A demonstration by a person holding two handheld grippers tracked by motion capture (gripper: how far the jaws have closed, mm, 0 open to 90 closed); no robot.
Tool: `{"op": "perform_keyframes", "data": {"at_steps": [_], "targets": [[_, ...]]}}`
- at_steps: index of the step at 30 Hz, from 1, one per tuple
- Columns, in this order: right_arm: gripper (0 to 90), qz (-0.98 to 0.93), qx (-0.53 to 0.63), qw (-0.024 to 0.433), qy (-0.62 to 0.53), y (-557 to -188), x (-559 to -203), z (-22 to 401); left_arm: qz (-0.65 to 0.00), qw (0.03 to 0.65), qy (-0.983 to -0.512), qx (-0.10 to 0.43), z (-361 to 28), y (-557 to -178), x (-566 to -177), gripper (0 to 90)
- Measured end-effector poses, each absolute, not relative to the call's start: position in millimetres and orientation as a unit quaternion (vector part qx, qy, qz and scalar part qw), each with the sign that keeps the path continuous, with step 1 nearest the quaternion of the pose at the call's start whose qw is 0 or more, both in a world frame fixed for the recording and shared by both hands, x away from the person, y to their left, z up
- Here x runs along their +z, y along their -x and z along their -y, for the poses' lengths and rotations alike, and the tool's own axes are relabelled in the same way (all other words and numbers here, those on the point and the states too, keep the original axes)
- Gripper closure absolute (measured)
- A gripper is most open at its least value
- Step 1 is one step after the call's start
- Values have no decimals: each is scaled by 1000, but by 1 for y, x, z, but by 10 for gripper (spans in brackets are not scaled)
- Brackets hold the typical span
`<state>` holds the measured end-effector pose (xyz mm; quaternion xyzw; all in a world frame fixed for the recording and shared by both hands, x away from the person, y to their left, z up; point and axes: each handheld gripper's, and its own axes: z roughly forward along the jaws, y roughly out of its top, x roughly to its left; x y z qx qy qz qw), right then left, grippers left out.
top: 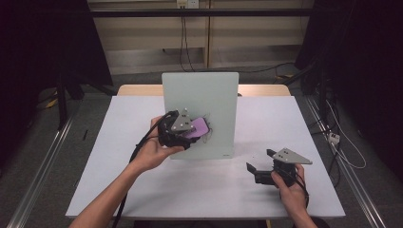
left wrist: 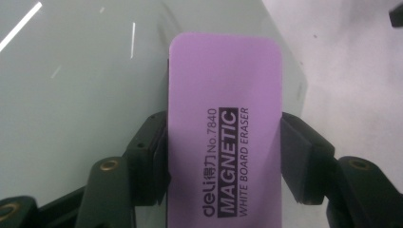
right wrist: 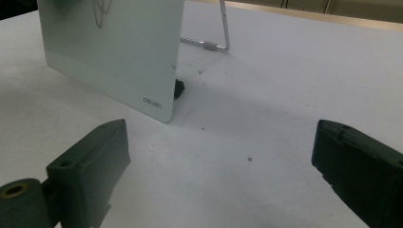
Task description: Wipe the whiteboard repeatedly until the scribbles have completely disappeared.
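A pale green glass whiteboard (top: 204, 102) stands tilted on the white table (top: 142, 190), propped by a metal stand (right wrist: 223, 33). My left gripper (top: 190, 130) is shut on a purple magnetic whiteboard eraser (left wrist: 223, 128), which is pressed flat against the board's face (left wrist: 85, 85). Dark pen scribbles (top: 207, 124) show on the board beside the eraser (top: 198, 127). My right gripper (top: 260, 160) rests low on the table at the right, open with nothing between its jaws, pointing toward the board's lower corner (right wrist: 157, 102).
The table's far wooden edge (top: 138, 89) lies behind the board. Cables (top: 342, 152) trail on the floor at the right, and metal rails (top: 38, 166) run along both sides of the table.
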<state>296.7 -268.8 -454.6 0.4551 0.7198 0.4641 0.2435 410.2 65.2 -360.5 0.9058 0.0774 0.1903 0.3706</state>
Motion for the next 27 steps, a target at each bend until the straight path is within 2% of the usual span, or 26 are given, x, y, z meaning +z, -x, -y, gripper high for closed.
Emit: {"op": "perform_keyframes", "data": {"at_steps": [8,22,27], "targets": [[55,-719,465,243,-456,-297,-455,269,-78,366,-910,176,-64,-409,-366,409],[55,-719,465,242,-455,-297,-455,269,-97,402,-887,206,-57,-428,-316,409],[55,-720,465,243,-454,-297,-455,269,-96,399,-886,218,-53,-427,-316,408]]}}
